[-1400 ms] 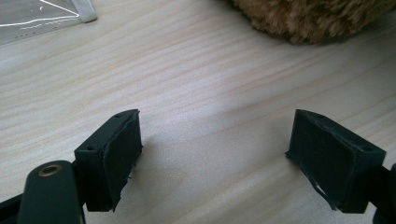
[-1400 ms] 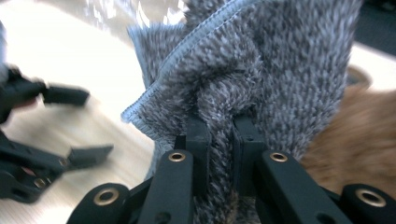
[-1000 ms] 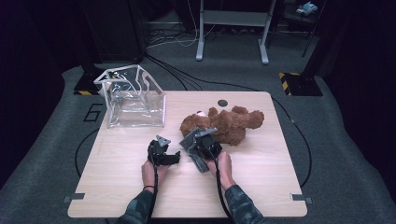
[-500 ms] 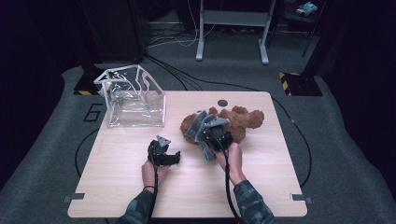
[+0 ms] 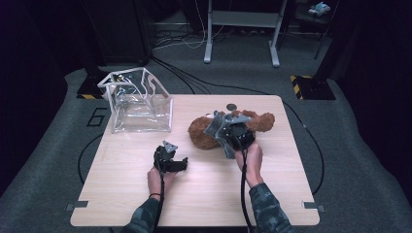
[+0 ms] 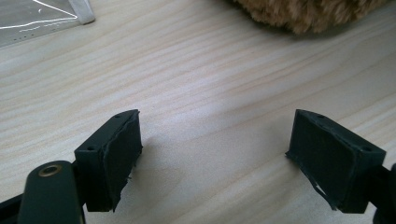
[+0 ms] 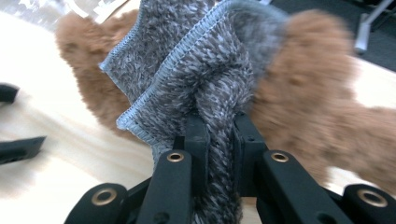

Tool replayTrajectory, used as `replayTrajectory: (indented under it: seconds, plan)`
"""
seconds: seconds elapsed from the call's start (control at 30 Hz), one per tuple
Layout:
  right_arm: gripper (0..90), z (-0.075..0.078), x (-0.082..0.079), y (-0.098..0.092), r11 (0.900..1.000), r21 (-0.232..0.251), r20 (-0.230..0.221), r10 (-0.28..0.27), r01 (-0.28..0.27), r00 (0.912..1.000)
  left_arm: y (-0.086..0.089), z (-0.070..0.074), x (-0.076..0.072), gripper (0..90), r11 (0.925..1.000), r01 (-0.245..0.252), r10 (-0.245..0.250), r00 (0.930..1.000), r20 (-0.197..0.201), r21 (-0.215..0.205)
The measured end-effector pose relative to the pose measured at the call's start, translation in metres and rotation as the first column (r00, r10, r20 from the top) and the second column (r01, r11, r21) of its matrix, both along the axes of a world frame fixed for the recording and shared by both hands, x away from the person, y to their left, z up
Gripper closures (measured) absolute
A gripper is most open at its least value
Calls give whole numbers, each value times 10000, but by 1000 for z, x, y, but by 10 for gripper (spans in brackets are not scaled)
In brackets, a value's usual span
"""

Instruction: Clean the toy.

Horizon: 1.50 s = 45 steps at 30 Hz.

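My right gripper (image 5: pixel 228 133) (image 7: pixel 219 130) is shut on a grey fluffy cloth (image 5: pixel 219 127) (image 7: pixel 196 70), which bunches between the jaws and hangs lifted over a brown teddy bear (image 5: pixel 201 135) (image 7: pixel 303 84). The bear lies on the wooden table (image 5: pixel 204 194) right of its middle. My left gripper (image 5: pixel 182 164) (image 6: pixel 215 154) rests low over bare wood left of the bear, jaws open with nothing between them; the bear's fur (image 6: pixel 303 14) lies beyond it.
A clear plastic bag (image 5: pixel 138 102) with white trim stands open at the table's back left; its corner (image 6: pixel 42 16) is in the left gripper view. A small dark disc (image 5: pixel 231 107) lies by the far edge. Cables and a stand (image 5: pixel 240 29) are on the floor behind.
My right hand has risen and moved away from me, carrying the grey cloth from beside the left gripper up over the bear. The left gripper has kept still.
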State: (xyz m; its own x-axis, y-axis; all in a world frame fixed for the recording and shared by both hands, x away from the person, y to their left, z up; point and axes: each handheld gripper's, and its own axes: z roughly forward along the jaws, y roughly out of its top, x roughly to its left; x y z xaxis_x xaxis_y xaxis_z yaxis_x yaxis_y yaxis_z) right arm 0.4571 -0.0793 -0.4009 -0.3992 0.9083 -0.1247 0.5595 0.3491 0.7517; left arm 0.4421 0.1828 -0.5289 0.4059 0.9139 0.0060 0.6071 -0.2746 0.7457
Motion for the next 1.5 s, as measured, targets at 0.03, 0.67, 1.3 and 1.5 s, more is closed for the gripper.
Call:
replayTrajectory:
  seconds: [0.03,0.67,1.3,1.5]
  plan:
    - [792,8,0,-10,9997,57,247,-243,241,9994,0,0,0,166,10000,-4,4,10000,3,-3]
    - [787,0,-6,35,9908,254,-328,1341,-1333,9904,0,0,0,166,9999,104,-104,9999,-4,56]
    - [785,10,-14,-33,9921,1215,219,274,-298,9994,0,0,0,166,10000,62,-62,10000,12,12]
    - [784,-22,-34,-39,9947,926,-579,500,-445,9971,0,0,0,166,10000,61,-61,10000,13,13]
